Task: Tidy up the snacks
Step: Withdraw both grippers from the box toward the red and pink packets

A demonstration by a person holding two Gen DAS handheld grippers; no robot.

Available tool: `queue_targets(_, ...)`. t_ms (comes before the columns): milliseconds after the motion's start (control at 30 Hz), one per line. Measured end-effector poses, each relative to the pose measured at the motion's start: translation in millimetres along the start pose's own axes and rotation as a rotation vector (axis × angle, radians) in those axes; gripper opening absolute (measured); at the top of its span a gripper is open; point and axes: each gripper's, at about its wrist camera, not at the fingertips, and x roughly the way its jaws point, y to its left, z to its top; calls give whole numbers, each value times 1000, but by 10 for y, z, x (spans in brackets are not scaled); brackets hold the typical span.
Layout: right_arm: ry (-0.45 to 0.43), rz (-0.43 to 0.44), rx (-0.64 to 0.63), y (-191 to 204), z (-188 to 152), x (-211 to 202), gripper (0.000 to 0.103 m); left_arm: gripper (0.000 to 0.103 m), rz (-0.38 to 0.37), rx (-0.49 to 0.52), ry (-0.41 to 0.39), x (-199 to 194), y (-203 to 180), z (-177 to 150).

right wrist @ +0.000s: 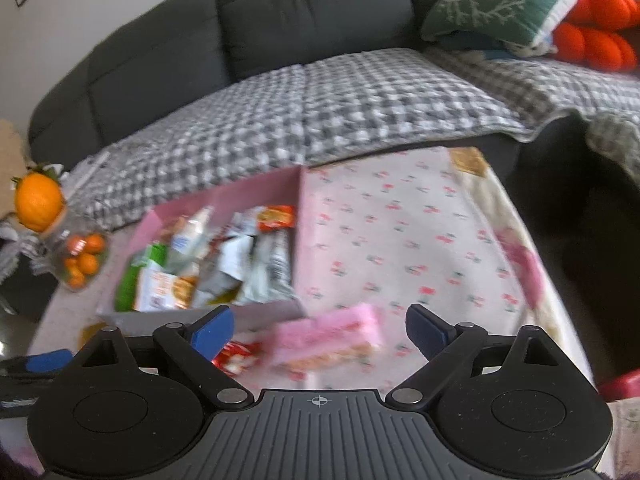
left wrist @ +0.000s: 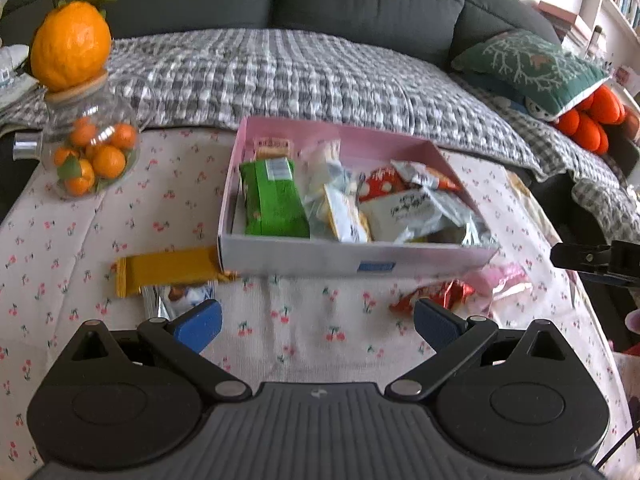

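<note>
A pink box [left wrist: 280,130] holding several snack packets stands on the cherry-print tablecloth [left wrist: 80,220]; it also shows in the right wrist view [right wrist: 260,188]. Loose on the cloth lie a yellow bar [left wrist: 166,270], a silver packet [left wrist: 176,298], a red packet [left wrist: 434,296] and a pink packet [left wrist: 500,280]. My left gripper [left wrist: 318,326] is open and empty, above the cloth in front of the box. My right gripper [right wrist: 320,330] is open and empty, just above the pink packet [right wrist: 328,338], with the red packet [right wrist: 236,354] by its left finger.
A glass jar of small oranges [left wrist: 90,148] with a large orange fruit [left wrist: 70,46] on its lid stands at the table's far left. A dark sofa with a checked blanket [left wrist: 300,76] and a green cushion [left wrist: 532,64] lies behind. The right gripper's finger [left wrist: 592,260] shows at the right edge.
</note>
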Motion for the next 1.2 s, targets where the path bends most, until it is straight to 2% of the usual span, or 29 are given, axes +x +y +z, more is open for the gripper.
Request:
queue_targets(300, 50, -41, -22, -152, -194, 64, 95, 102, -7, 56, 10, 78, -117, -211)
queue_targets(633, 95, -55, -45, -169, -277, 205, 95, 101, -90, 265, -48, 384, -457, -454)
queue_targets(800, 123, -70, -43, -215, -312, 305, 95, 92, -106, 351, -81, 485, -601, -434)
queue_targets(1067, 148, -67, -38, -281, -317, 414, 95, 69, -174, 375, -90, 595, -720, -343)
queue_targets(1200, 143, -21, -134, -241, -293, 460, 95, 56, -179, 392, -92, 609, -738, -339)
